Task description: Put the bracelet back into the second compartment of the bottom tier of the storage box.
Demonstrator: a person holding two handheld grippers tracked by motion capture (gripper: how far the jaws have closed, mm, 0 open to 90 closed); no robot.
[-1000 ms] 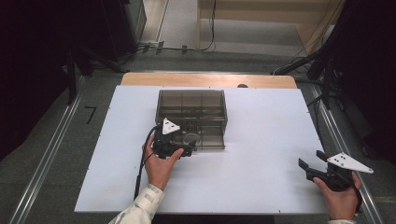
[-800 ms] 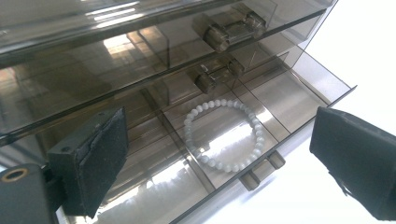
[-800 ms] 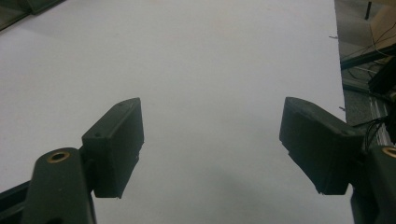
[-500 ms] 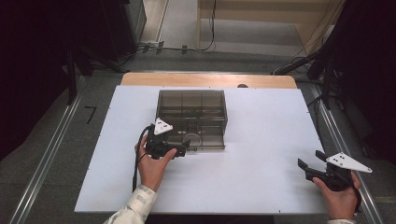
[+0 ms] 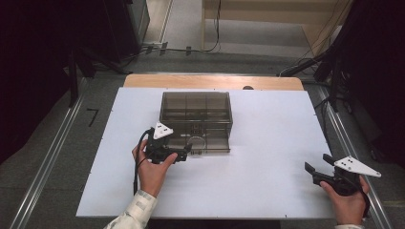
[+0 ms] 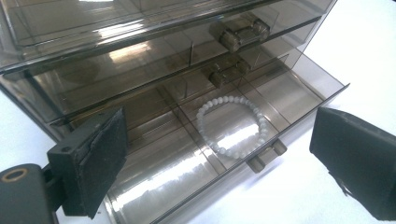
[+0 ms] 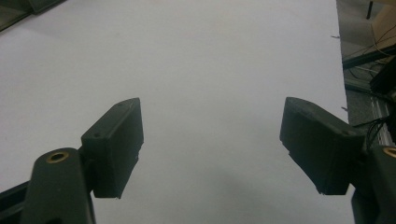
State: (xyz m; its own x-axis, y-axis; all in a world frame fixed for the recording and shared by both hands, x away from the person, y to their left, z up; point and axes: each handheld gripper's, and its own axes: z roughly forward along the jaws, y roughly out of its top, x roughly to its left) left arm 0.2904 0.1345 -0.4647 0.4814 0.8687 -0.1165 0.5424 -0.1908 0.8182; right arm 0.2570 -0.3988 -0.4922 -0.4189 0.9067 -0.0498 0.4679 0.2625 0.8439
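A smoky clear drawer box (image 5: 196,112) stands in the middle of the white table. Its bottom drawer (image 6: 224,154) is pulled out, and a white bead bracelet (image 6: 232,126) lies in one of its compartments. The bracelet (image 5: 199,141) shows faintly in the high view too. My left gripper (image 5: 185,151) sits at the drawer's front left, open, with nothing between its pads (image 6: 100,163). The open gap of the left gripper (image 6: 219,168) frames the drawer. My right gripper (image 5: 317,164) rests near the table's right front corner, open over bare table. The right gripper (image 7: 210,144) holds nothing.
The white table top (image 5: 267,143) has bare room right of the box and along the front. A wooden strip (image 5: 215,82) runs along the far edge. Metal rails (image 5: 47,157) flank the table on both sides. Cables and dark stands lie on the floor beyond.
My left gripper has drawn back toward the person and slightly left, away from the box front. The right gripper has stayed in place.
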